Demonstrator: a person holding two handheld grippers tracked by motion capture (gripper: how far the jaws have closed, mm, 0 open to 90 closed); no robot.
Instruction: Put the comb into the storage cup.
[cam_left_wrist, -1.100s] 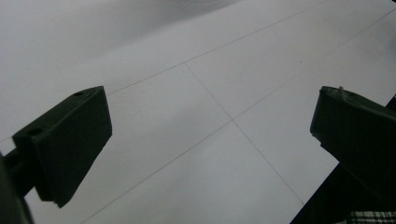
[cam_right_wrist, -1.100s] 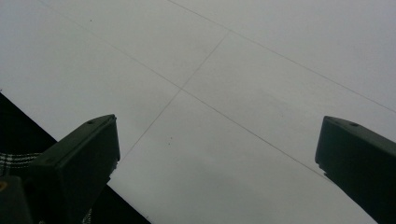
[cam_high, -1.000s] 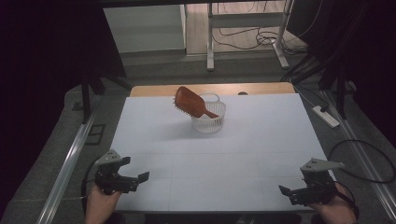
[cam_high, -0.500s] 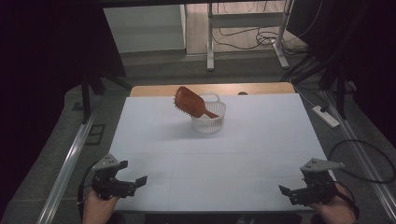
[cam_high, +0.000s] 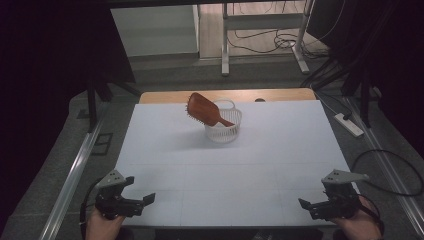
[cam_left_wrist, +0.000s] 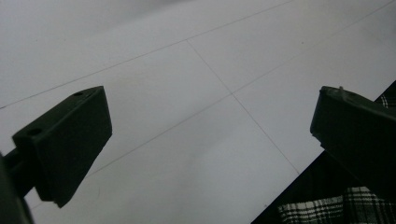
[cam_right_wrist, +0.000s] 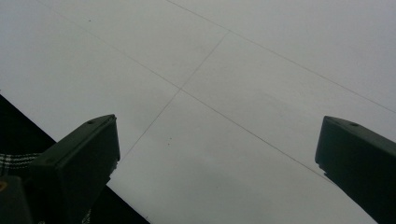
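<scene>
**A:** So where are we on this one? Looks to me like we're either wrapped up or haven't started. The hairbrush is sitting in the little white basket toward the far middle of the counter, and both our tongs are parked down at the near edge, well apart from it.

**B:** Yeah, we read it the same way. The brush is tilted, handle end down inside the basket, the brown paddle head sticking up and out over the rim to the left. Nothing else in there as far as we can tell, though the mesh wall hides the bottom a bit.

**A:** And the tongs?

**B:** Left tongs are spread wide with nothing between them; the left gripper view has just bare white counter and its near edge between the jaws. Right tongs are the same deal, gaping wide and empty over the counter's near corner.

**A:** So if the job is brush-into-basket, we'd call that done. If it's taking the brush out, everything's left: reach across, grab, lift.

**B:** Agreed, and we can't settle which from this.
</scene>
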